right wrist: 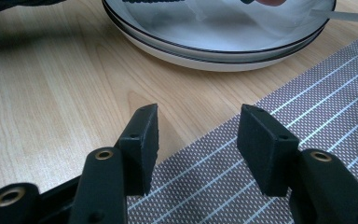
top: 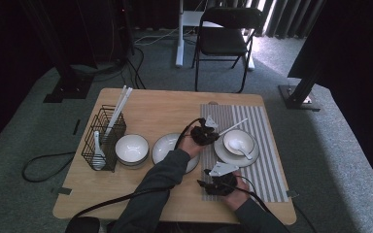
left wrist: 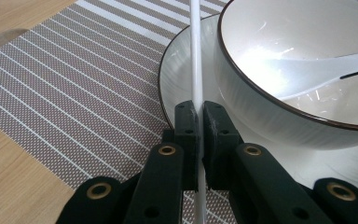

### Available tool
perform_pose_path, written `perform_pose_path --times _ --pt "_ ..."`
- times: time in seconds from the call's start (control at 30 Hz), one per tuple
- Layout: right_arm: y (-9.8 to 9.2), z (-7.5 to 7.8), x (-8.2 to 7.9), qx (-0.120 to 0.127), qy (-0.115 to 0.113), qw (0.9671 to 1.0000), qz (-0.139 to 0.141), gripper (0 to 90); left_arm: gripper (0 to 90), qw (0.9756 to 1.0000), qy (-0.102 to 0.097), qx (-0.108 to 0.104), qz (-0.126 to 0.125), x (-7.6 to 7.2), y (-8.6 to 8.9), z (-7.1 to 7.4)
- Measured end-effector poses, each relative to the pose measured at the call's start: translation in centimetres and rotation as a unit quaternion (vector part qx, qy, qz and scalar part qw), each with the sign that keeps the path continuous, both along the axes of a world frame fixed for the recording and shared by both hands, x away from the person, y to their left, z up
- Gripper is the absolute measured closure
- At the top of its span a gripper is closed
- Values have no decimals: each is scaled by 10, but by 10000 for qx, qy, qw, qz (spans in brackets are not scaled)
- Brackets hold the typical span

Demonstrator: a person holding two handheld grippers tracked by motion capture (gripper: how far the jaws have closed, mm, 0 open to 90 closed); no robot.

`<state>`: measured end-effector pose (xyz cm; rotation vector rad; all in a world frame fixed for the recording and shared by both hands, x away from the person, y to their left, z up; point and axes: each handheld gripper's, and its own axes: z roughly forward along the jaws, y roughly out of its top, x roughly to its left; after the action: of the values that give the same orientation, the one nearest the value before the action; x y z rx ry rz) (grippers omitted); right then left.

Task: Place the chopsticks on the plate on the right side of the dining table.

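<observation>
My left gripper [left wrist: 199, 108] is shut on a white chopstick [left wrist: 196, 51] that runs away from the jaws along the edge of a white plate [left wrist: 179, 70]. On that plate stands a white bowl [left wrist: 261, 107] with a white spoon [left wrist: 317, 70] in it. From above, the left gripper [top: 210, 131] sits just left of the plate [top: 222, 154] and bowl [top: 238, 141] on the striped placemat [top: 267, 170], the chopstick [top: 233, 127] pointing up and right. My right gripper [right wrist: 198, 135] is open and holds nothing, low over the mat's near left edge, near the table front [top: 205, 183].
A stack of white plates [top: 162, 145] lies mid-table under the left forearm, also ahead of the right gripper [right wrist: 214, 46]. A white bowl [top: 131, 148] and a black wire basket [top: 103, 138] holding chopsticks and a spoon stand at the left. A black chair [top: 226, 39] is beyond the table.
</observation>
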<state>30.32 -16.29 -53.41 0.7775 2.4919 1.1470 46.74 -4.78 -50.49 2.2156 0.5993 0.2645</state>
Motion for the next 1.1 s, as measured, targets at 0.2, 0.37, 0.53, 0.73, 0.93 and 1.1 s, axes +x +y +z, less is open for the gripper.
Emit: perform_pose_path --times 0.2,0.37,0.53,0.73,0.93,1.1 --pt "0 0 0 -19 -7 10000 1 479 860 10000 27 46 -10 1 -1 -2" --pt "0 0 0 -21 -7 10000 5 479 860 10000 59 72 -10 1 -2 -3" --pt "0 0 0 -25 -9 10000 8 479 860 9999 122 80 -33 2 -5 -4" --pt "0 0 0 -24 -14 10000 7 479 859 9998 148 113 -46 2 -9 -4" --pt "0 0 0 -27 -21 10000 21 479 859 9998 188 110 -22 5 -10 -6" --pt "0 0 0 -22 -10 10000 12 479 859 9997 211 143 -52 5 -12 -7"
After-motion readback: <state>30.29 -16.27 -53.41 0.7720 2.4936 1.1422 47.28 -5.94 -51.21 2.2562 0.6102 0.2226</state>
